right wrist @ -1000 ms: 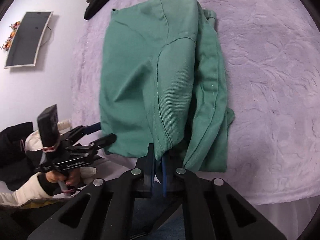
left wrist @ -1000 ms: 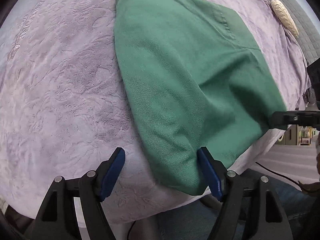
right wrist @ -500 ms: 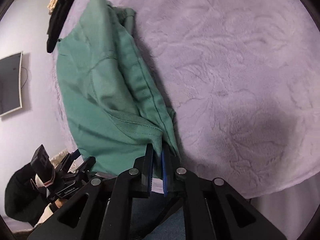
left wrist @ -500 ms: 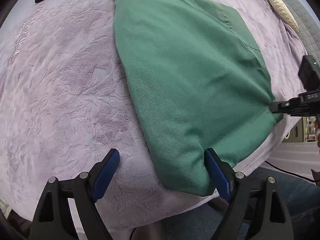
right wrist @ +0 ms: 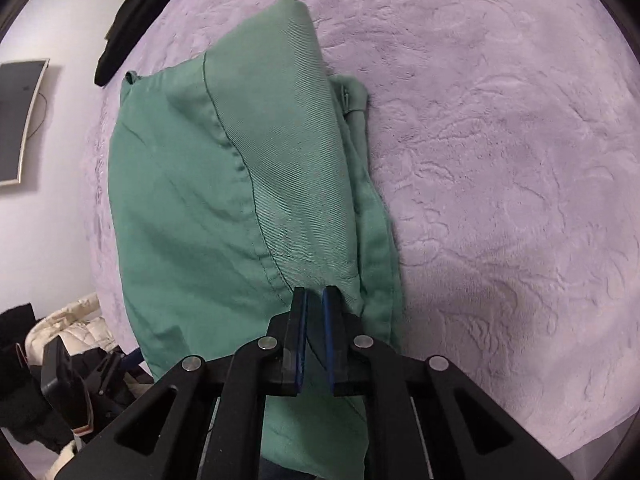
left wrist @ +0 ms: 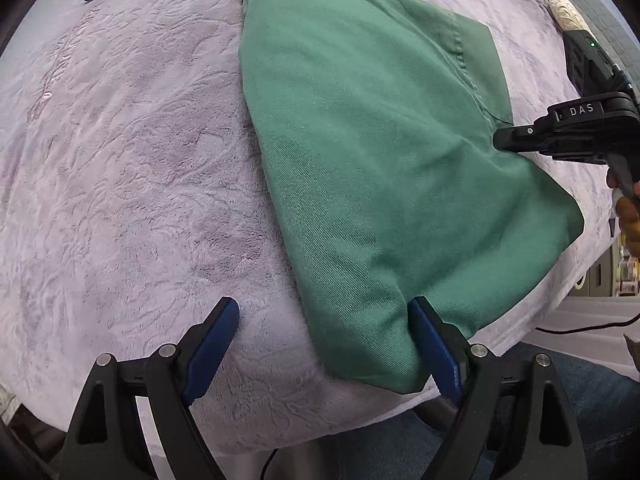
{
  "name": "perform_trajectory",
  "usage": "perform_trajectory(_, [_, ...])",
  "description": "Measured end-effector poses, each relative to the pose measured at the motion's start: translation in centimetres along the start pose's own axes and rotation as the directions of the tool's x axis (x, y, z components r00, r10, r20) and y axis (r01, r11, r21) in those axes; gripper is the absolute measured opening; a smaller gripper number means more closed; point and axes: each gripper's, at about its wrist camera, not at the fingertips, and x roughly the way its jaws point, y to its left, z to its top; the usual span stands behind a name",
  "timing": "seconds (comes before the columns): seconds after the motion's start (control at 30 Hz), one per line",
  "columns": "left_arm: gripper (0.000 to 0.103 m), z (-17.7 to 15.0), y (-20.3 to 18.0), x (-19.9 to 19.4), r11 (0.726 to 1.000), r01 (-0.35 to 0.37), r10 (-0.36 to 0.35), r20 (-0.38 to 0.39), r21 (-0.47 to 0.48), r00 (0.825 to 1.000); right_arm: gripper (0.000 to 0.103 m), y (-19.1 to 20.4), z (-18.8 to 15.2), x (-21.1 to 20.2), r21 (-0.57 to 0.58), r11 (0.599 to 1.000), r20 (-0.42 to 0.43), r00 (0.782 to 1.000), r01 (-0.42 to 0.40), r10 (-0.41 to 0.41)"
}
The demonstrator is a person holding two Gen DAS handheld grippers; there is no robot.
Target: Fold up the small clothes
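Left wrist view: green garment (left wrist: 384, 168) lies spread on the lilac blanket (left wrist: 132, 168), its near corner reaching the blanket's front edge, w/ the left gripper (left wrist: 324, 320) hanging over that corner, jaws wide apart, nothing pinched. The right-hand pad rests vs the cloth's near hem, the left-hand pad sits over bare blanket. Versus a sec ago the jaws stand a bit wider; the hand itself has hardly shifted. Right gripper (left wrist: 500, 138) has come in from the pic's right edge & now sits further up & inward over the garment, nipping the fabric near a seam, so the cloth's right side has folded over towards the middle; a sec ago that gripper was lower at the far right, stretching the corner outward. Right wrist view: right gripper (right wrist: 315, 294) is all but closed, blue pads nearly together w/ a fold of green cloth between them, same pinch as before. The garment (right wrist: 224, 184) here looks doubled, a top layer w/ a curved seam lying over the lower one, whereas earlier it hung looser & more crumpled. Dark clothing (right wrist: 132, 12) sits at the blanket's far corner.
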Motion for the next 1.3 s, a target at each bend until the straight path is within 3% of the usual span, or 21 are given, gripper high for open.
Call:
perform_trajectory(0.5, [0.087,0.8,-0.8,-1.4,0.997,-0.052,0.052,-0.007,-0.058,0.999,0.014,-0.6,-3.8,-3.5,0.013,1.0,0.026,0.999,0.027,-0.028])
perform_trajectory(0.6, [0.087,0.9,-0.6,-1.9,0.995,-0.081,0.081,-0.013,-0.059,0.997,0.022,-0.2,-4.7,-5.0,-0.012,0.998,0.052,0.997,0.063,-0.062])
perform_trajectory(0.67, [0.087,1.1,-0.5,-2.4,0.993,-0.095,0.095,-0.005,-0.065,0.995,0.046,-0.1,-5.5,-6.0,-0.022,0.996,0.07,0.994,0.081,-0.08])
perform_trajectory(0.73, [0.087,1.4,-0.5,-2.9,0.992,-0.107,0.107,0.004,-0.065,0.994,0.055,0.0,-6.0,-6.7,-0.028,0.996,0.085,0.993,0.081,-0.078])
perform_trajectory(1.3, [0.087,3.0,0.3,-5.3,0.984,-0.145,0.147,0.017,-0.104,0.989,0.058,1.2,-8.9,-9.0,-0.039,0.994,0.119,0.988,0.107,-0.102])
